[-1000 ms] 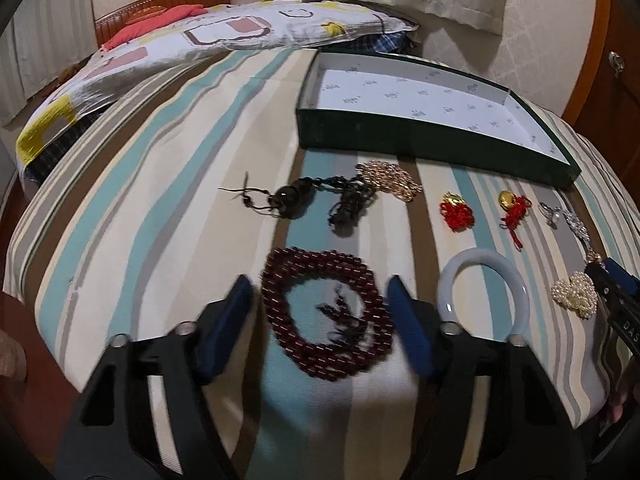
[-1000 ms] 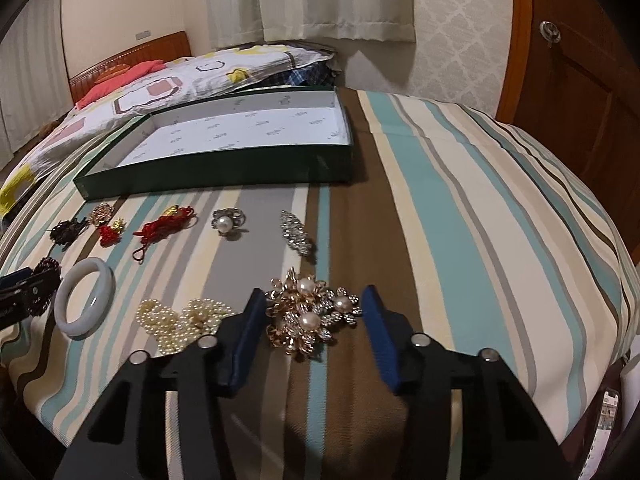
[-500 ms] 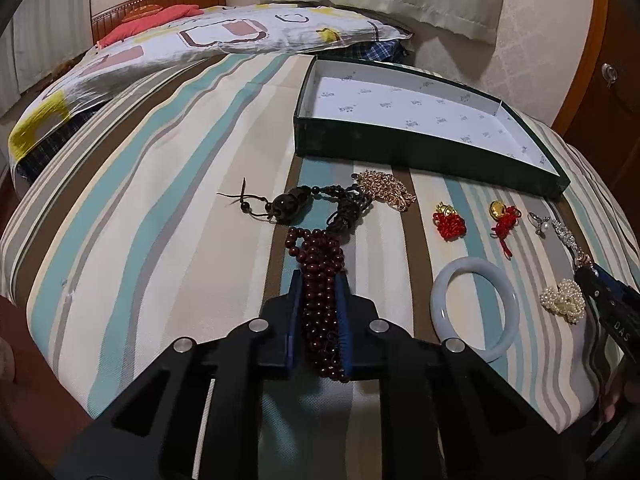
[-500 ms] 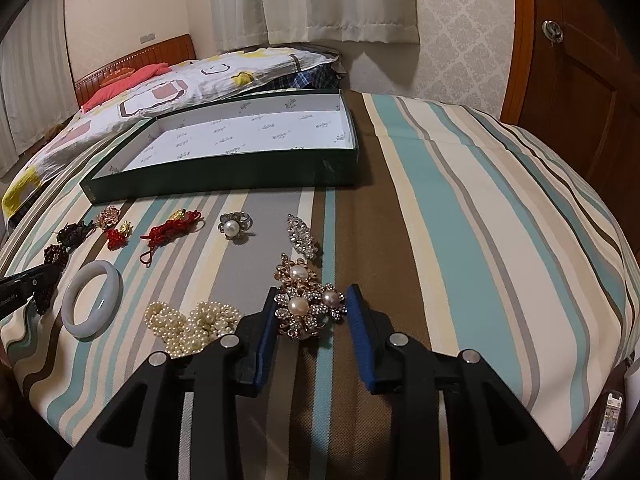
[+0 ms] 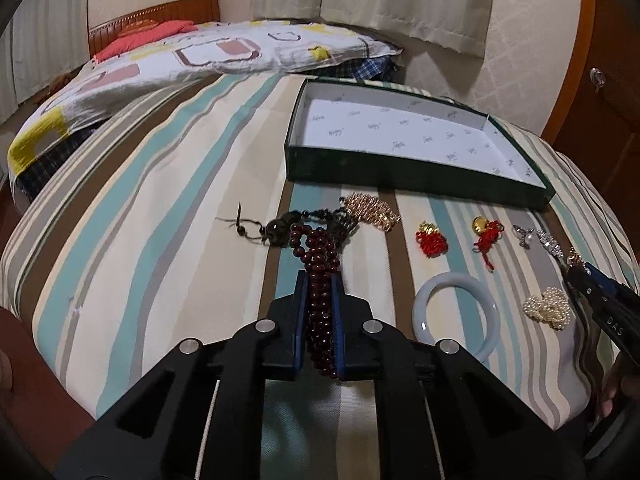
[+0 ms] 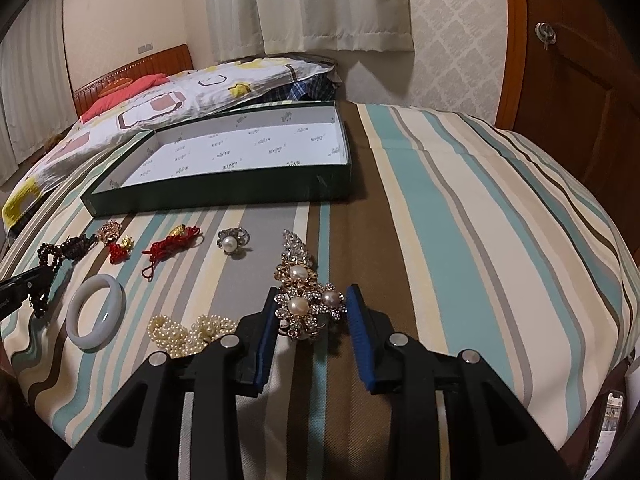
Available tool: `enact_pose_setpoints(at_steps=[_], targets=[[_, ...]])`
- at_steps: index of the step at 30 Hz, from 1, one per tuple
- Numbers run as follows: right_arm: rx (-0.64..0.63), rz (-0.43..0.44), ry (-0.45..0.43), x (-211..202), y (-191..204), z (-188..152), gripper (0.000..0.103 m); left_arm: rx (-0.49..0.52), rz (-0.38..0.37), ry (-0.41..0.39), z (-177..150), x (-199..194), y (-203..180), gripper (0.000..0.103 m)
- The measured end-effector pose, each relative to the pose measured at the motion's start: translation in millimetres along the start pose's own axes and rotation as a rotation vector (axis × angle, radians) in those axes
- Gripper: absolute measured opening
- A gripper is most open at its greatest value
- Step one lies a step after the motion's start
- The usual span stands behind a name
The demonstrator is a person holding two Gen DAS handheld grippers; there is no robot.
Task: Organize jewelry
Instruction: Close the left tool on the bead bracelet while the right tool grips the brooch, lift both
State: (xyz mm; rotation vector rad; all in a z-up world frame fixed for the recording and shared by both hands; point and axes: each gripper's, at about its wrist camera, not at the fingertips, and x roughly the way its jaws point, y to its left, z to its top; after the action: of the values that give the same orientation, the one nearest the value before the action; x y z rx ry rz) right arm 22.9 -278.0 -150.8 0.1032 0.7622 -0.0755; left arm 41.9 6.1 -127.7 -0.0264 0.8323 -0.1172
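Left wrist view gave me the green box point(image 5: 416, 168) lying on the striped bedspread point(image 5: 160, 184), its white printed liner bare, with nothing inside. My left gripper point(image 5: 319, 320) was clenched on the dark red bead necklace point(image 5: 319, 264), whose strands ran forward from between the blue pads toward the dark beaded cord point(image 5: 280, 228) and gold chain point(image 5: 370, 208). On the right wrist view, my right gripper point(image 6: 314, 320) bracketed the pearl flower brooch point(image 6: 306, 304); the left pad looked to be touching it, but I could not tell whether the right one did. The white jade bangle point(image 6: 95, 312) and pearl strand point(image 6: 188, 330) lay to its left. To its right, striped cloth ran bare to the bed's rounded edge.
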Motion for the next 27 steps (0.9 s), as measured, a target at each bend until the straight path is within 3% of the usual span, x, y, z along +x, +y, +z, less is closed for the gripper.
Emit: enact_pose_setpoints(at_steps=[10, 19, 23, 27], targets=[[-0.001, 0.018, -0.064, -6.7, 3.9, 25.7, 0.034, 0.008, -0.027, -0.071, 32.5, -9.5, -8.5, 0.011], [-0.008, 0.05, -0.14, 13.4, 9.1, 89.8, 0.034, 0.014, -0.078, -0.145, 97.9, 15.5, -29.9, 0.011], [-0.009, 0.061, -0.132, 38.3, 14.3, 111.5, 0.034, 0.013, -0.084, -0.126, 122.3, 48.7, -40.1, 0.011], [-0.012, 0.065, -0.066, 72.1, 16.5, 120.8, 0.034, 0.008, -0.082, -0.055, 129.7, 85.2, -42.5, 0.011]])
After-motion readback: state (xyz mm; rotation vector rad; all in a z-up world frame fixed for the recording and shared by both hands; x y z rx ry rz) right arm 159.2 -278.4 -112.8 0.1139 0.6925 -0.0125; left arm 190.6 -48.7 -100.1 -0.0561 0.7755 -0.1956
